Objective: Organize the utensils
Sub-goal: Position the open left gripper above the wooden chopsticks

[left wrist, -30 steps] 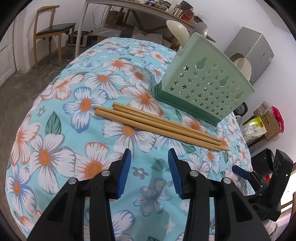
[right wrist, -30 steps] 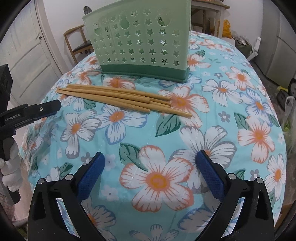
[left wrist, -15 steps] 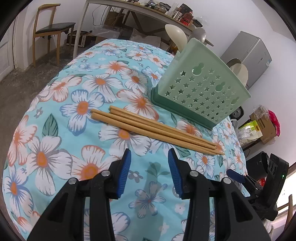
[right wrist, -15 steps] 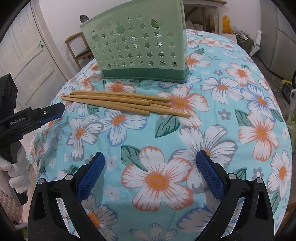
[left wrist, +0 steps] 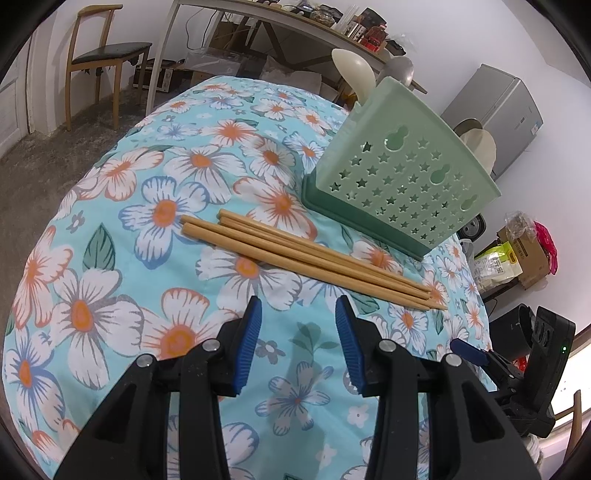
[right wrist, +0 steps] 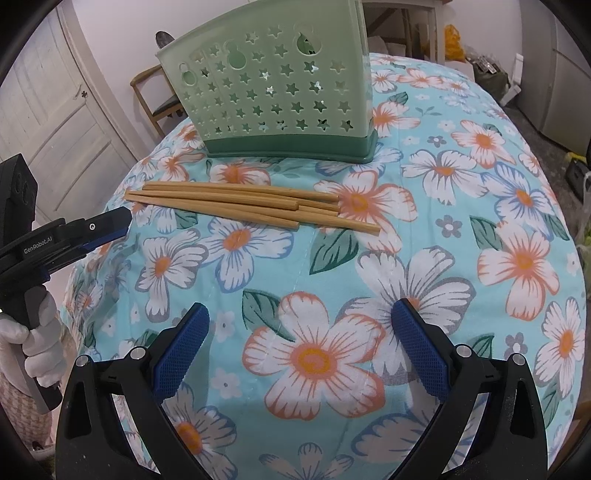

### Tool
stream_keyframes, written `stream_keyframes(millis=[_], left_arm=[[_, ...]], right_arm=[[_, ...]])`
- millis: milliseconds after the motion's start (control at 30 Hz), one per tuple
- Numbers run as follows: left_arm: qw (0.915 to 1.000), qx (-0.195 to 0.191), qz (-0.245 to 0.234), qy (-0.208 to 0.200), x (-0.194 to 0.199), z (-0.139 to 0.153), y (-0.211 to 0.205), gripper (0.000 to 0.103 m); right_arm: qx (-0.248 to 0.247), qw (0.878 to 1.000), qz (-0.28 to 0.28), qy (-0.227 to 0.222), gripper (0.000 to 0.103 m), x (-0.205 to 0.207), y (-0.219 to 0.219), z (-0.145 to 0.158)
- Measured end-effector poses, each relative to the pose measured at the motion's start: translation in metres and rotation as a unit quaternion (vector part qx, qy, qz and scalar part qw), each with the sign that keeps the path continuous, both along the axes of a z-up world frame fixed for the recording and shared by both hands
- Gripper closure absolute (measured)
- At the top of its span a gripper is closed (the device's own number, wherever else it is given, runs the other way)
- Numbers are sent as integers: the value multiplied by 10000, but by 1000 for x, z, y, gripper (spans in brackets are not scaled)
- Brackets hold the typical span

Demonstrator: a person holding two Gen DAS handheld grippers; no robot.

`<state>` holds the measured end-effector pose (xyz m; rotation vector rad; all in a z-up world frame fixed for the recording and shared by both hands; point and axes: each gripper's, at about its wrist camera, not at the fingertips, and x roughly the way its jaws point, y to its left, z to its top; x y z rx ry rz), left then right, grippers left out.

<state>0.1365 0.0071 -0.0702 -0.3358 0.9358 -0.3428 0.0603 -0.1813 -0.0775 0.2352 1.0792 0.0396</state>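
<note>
Several wooden chopsticks (left wrist: 310,258) (right wrist: 240,205) lie side by side on the floral tablecloth. Just behind them stands a pale green utensil holder (left wrist: 402,184) (right wrist: 273,92) with star-shaped holes. A cream spoon (left wrist: 352,72) sticks out of its top. My left gripper (left wrist: 297,306) hovers a short way before the chopsticks, jaws partly open with nothing between them. It also shows at the left edge of the right wrist view (right wrist: 110,221). My right gripper (right wrist: 301,314) hangs wide open over the cloth, nearer than the chopsticks and empty.
The floral tablecloth (right wrist: 517,258) covers the whole table. A white-gloved hand (right wrist: 40,332) holds the left gripper's handle. Around the table are a wooden chair (left wrist: 107,55), a long desk (left wrist: 280,22), a grey cabinet (left wrist: 506,114) and a white door (right wrist: 48,110).
Both grippers keep their places and their jaw openings. The views only shift slightly.
</note>
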Motion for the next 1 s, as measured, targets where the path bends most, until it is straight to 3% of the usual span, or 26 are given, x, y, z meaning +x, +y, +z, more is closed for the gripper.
stream_keyframes(millis=[200,700,1000], left_arm=[[10000,-82,1,7,0,0,0,63],[9925,-1168,-12,355,7,-8,2,63],[9881,-1444,96,530,10,-13,7,65]], right_arm=[[-25,10000,16,2,8,0,1,0],[259,9996,-69,7,8,-4,-2,2],[404,9991,-97,8,8,-7,-12,5]])
